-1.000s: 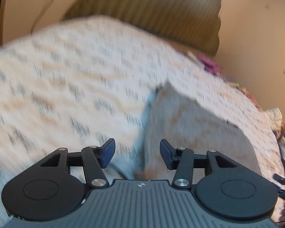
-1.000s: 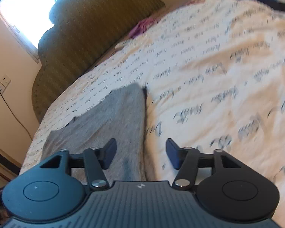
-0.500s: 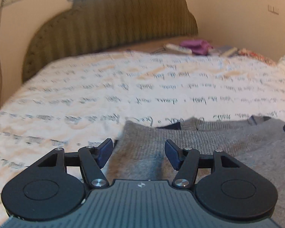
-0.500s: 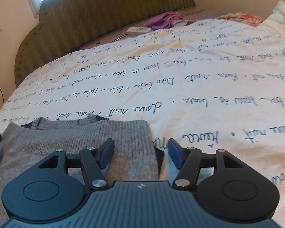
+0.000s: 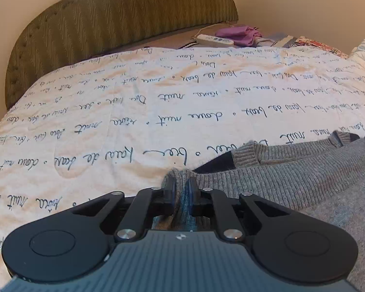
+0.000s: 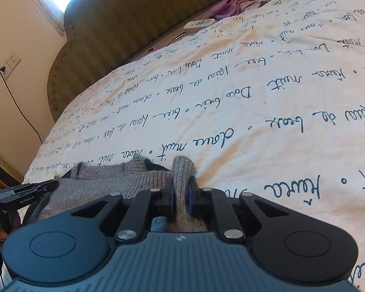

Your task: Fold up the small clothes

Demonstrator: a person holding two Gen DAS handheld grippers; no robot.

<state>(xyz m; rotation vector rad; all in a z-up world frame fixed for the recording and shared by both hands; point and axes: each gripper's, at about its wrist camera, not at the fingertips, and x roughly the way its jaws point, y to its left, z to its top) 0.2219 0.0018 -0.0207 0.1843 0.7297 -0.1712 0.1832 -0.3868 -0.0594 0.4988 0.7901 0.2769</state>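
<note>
Your left tool (image 5: 181, 191) is pinched tight on a bunched corner of the grey sweater (image 5: 292, 177), and your right tool (image 6: 181, 191) is clamped the same way on the opposite corner, with a ribbed nub of knit standing up between its fingers. From each grip the sweater runs sideways toward the other tool: to the right of your left one, to the left of your right one, so its long axis lies across you, stretched between the two grips. The ribbed neck opening (image 5: 245, 153) with its dark lining sits along the far edge, facing the headboard (image 5: 124, 12), and the rest of the garment lies flat on the quilt (image 5: 158, 102) with the handwriting print. Both tools are equally close to the cloth, so the fold will likely need them to lift and travel together, keeping that edge level. Beyond, near the headboard, lie a white power strip (image 5: 214, 40) and a purple cloth (image 5: 238, 34), well apart from your work.
</note>
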